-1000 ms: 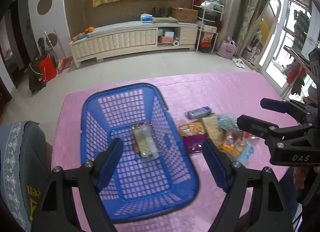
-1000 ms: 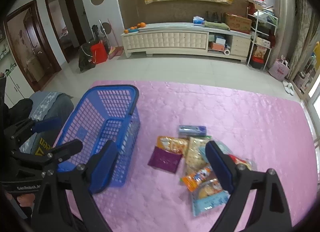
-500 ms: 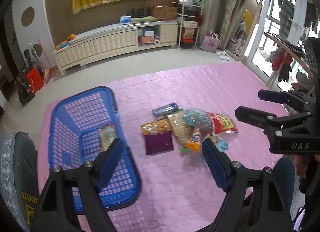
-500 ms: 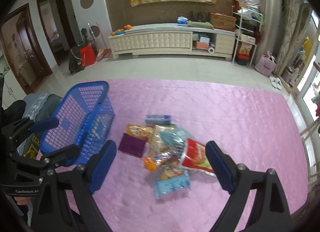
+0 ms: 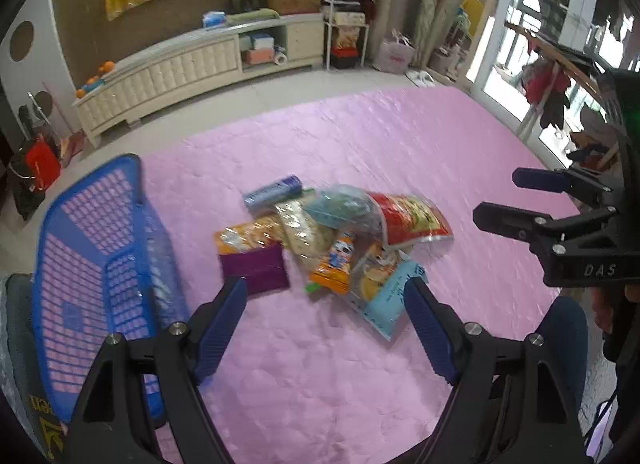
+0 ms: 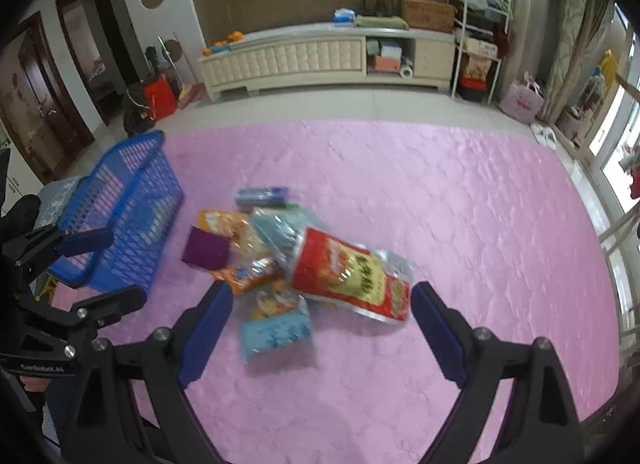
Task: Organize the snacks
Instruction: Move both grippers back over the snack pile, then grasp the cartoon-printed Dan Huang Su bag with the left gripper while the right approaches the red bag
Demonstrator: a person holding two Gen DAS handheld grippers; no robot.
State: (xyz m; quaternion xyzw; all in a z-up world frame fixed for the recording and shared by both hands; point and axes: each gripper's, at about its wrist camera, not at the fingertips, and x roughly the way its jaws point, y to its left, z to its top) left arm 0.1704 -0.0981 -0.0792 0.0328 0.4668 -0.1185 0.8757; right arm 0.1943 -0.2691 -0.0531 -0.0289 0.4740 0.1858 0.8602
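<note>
Left wrist view: the left gripper (image 5: 324, 304) hangs above the pink cloth (image 5: 400, 152) with jaws spread and nothing between them. The snack pile (image 5: 332, 240) lies just ahead; the purple packet (image 5: 256, 270) sits nearest the left finger. The blue basket (image 5: 96, 248) stands left of the pile, apart from it.

Right wrist view: the right gripper (image 6: 322, 314) is spread wide and empty, over a light blue packet (image 6: 276, 334), somewhat blurred, and a red bag (image 6: 352, 278).
</note>
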